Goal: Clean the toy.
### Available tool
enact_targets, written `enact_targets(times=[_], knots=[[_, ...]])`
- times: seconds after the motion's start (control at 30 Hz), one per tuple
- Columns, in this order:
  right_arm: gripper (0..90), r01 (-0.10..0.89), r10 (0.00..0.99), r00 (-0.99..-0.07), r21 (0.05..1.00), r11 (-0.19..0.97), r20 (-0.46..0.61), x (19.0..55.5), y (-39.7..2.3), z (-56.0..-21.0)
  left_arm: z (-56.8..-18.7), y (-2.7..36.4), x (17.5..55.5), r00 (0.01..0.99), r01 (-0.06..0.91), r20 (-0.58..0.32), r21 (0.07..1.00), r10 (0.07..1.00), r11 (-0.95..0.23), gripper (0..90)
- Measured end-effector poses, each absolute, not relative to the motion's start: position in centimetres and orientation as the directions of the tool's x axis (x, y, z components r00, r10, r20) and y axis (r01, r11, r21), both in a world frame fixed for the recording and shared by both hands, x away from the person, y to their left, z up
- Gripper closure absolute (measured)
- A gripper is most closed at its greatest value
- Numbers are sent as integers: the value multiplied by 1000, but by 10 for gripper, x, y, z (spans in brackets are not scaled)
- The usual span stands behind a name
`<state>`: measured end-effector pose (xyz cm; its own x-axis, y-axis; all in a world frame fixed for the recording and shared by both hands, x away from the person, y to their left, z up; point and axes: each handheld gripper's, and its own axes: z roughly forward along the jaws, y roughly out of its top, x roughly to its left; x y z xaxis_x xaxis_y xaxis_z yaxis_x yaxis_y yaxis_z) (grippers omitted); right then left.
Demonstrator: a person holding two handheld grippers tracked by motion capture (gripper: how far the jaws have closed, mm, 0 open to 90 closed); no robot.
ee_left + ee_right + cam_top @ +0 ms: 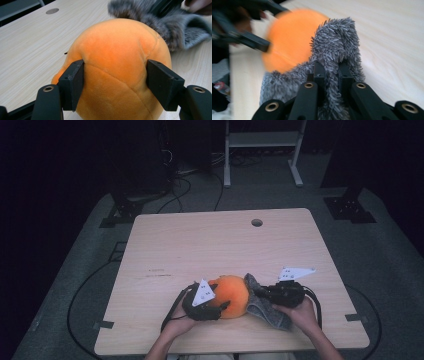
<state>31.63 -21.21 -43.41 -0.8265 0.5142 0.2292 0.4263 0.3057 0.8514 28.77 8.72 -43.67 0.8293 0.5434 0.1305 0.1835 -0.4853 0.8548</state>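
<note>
Round orange plush ball sits on the pale wooden bench, close to our near edge and a little right of the middle. We have our left tongs set around it: in the left gripper view the two black pads press into its sides, one on each flank, dimpling the soft fabric, so the jaws stand partly apart with the ball between them. Just beside the ball on its right lies a shaggy grey furry cloth, touching the ball's side and trailing toward the near edge. Our right tongs are pinched nearly closed on a raised fold of that cloth; in the right gripper view the fur bunches up between the two jaws and stands upright above them.

Both of our hands work in the narrow strip along the near edge, so there is little bench behind them. Ahead, the far half of the bench lies open up to a small round hole near the far edge. To the left and right of the two things we see bare wood reaching out to the side edges
</note>
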Motion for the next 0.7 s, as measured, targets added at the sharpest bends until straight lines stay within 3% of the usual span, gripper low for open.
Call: enact_targets(times=[0.13,0.2,0.27,0.33,0.43,0.57,0.7], knots=[[806,356,424,-881,885,301,211,308,-197,-422,-435,85,286,836,169,149,845,527,-508,318],[807,333,434,-887,868,368,157,306,-189,-425,-432,86,288,848,171,132,849,513,-501,260],[807,341,434,-885,867,364,165,306,-189,-427,-430,89,292,844,198,98,857,527,-476,166],[807,344,441,-883,861,374,162,307,-192,-428,-432,91,297,832,236,75,849,549,-473,139],[807,371,480,-862,847,380,162,310,-198,-433,-436,86,294,833,224,79,857,548,-464,244],[807,400,527,-835,830,389,155,310,-208,-430,-432,75,288,814,206,121,855,569,-477,304],[807,330,448,-878,893,307,170,300,-206,-412,-430,69,282,825,173,160,842,542,-511,311]])
